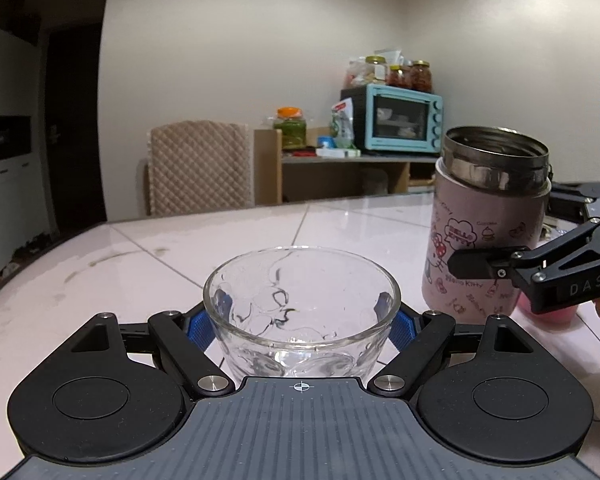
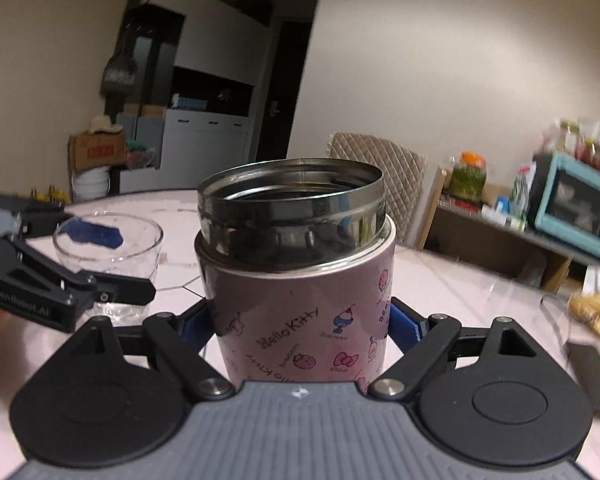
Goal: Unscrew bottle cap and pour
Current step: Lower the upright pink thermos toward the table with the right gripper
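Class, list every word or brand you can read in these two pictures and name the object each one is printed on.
"Hello Kitty": pink flask, repeated over its body.
"DAS": right gripper, rest cut off.
"GenRoboT.AI", roughly: left gripper, blurred.
Small captions on the flask: too small.
Carton print: blurred.

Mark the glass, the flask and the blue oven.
glass (image 1: pixel 300 280), left wrist view, on its far inner wall.
flask (image 2: pixel 300 312), right wrist view, on its pink printed side.
oven (image 1: pixel 400 118), left wrist view, on its door window.
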A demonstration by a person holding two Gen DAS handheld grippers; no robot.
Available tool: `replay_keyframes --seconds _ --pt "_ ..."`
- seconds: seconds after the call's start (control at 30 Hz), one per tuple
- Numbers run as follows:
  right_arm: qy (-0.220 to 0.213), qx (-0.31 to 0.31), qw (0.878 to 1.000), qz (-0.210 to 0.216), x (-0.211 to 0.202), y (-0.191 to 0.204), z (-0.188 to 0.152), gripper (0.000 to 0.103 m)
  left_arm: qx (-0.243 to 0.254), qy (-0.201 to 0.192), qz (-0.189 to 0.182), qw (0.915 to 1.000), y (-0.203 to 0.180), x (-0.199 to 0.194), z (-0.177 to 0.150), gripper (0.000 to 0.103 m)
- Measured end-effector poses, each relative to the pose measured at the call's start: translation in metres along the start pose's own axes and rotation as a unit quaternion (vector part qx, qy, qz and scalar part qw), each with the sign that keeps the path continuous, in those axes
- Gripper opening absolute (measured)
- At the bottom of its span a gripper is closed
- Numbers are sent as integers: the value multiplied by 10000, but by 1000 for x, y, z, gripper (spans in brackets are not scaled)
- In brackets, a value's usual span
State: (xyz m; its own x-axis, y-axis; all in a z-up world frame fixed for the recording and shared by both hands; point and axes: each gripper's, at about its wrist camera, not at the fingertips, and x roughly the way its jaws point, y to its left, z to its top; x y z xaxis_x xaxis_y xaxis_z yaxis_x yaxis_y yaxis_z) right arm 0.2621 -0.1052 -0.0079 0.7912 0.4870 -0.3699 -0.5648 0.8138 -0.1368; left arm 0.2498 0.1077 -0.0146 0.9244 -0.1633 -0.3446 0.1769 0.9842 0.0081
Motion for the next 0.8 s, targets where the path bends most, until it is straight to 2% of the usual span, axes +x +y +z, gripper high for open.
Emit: replay_keyframes --seconds 0.27,0.8 --pt "82 645 9978 135 7 -13 -6 88 -110 33 156 9998 6 -3 -5 87" --pt "283 1010 9943 177 16 -19 -10 88 -86 123 233 9996 1 -2 -10 87"
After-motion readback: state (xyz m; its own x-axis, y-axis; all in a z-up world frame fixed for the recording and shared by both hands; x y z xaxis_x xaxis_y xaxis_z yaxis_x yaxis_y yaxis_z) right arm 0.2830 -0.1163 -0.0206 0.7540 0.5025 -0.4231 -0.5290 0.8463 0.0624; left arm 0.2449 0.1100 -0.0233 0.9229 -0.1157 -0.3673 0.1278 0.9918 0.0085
